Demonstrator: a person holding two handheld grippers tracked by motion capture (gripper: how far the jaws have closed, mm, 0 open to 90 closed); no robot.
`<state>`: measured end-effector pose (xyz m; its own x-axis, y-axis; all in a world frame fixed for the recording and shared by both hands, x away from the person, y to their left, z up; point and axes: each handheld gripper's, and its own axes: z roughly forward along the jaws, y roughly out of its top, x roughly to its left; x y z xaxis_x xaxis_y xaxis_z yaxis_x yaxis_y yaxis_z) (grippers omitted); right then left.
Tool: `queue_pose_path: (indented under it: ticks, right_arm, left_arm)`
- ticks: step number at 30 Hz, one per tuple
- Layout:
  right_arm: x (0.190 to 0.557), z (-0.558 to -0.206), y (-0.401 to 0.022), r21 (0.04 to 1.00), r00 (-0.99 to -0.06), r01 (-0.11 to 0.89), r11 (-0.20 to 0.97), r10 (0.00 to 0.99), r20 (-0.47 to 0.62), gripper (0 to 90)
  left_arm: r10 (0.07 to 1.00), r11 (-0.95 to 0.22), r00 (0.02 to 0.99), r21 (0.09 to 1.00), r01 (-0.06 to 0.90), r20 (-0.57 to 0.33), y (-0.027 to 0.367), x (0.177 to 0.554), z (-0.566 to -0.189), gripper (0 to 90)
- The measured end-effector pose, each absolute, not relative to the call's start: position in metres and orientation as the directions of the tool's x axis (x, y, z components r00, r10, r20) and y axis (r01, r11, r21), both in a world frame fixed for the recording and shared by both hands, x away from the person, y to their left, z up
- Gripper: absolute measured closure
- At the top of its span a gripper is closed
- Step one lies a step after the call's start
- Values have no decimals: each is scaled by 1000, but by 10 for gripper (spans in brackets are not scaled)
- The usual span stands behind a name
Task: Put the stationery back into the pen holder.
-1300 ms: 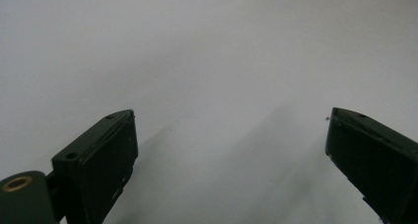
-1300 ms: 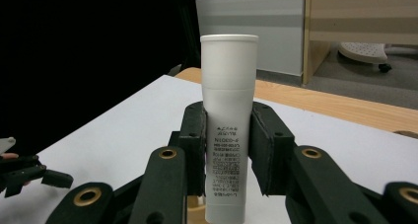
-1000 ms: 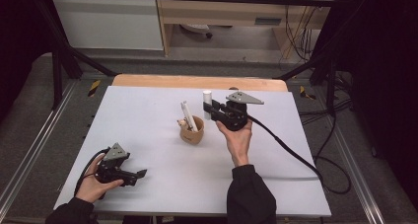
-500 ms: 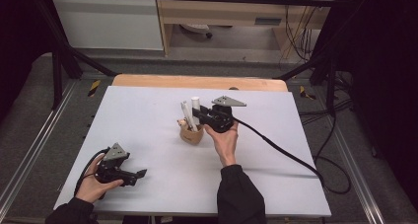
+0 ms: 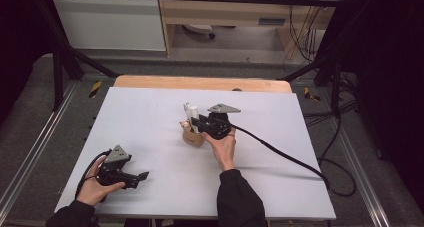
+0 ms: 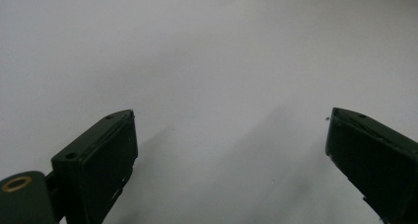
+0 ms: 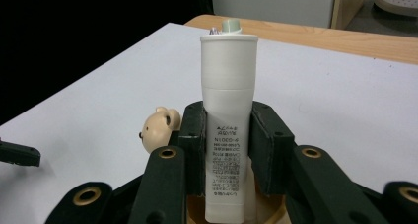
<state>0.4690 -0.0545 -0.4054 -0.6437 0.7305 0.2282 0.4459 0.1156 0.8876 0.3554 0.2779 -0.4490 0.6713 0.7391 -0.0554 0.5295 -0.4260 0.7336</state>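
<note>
While the right tool (image 7: 227, 150) is clamped on the upright white tube (image 7: 228, 115), cap up, the tube's foot sits just inside the bear-headed wooden cup (image 5: 192, 135) at mid-table. I'd judge the trick is to keep it vertical, sink it straight to the bottom, and only then ease the jaws apart. The left tool (image 5: 131, 176) rests near the table (image 5: 140, 117) edge, jaws wide apart and holding nothing.

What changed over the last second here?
The right gripper, shut on the white tube, moved down and left, bringing the tube upright into the bear holder, beside the tube already there. The left gripper stayed open, at rest on the table; the holder kept its place.
</note>
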Motion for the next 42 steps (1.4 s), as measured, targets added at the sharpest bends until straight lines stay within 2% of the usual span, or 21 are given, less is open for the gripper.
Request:
queue_pose_path:
  ticks: [18,27,37,42]
  right_arm:
    - [467,-416,-56,870,-640,471,148,735,222,690]
    - [465,-410,-59,879,-650,448,161,734,197,640]
    - [456,-390,-71,868,-679,440,229,717,155,457]
    - [450,-378,-82,841,-694,458,287,707,137,267]
  left_arm:
    - [738,-429,673,732,529,-54,278,355,-449,55]
    - [738,-429,673,733,528,-54,278,355,-449,55]
    - [738,-428,673,735,527,-53,278,355,-449,55]
    - [739,-427,672,734,528,-54,278,355,-449,56]
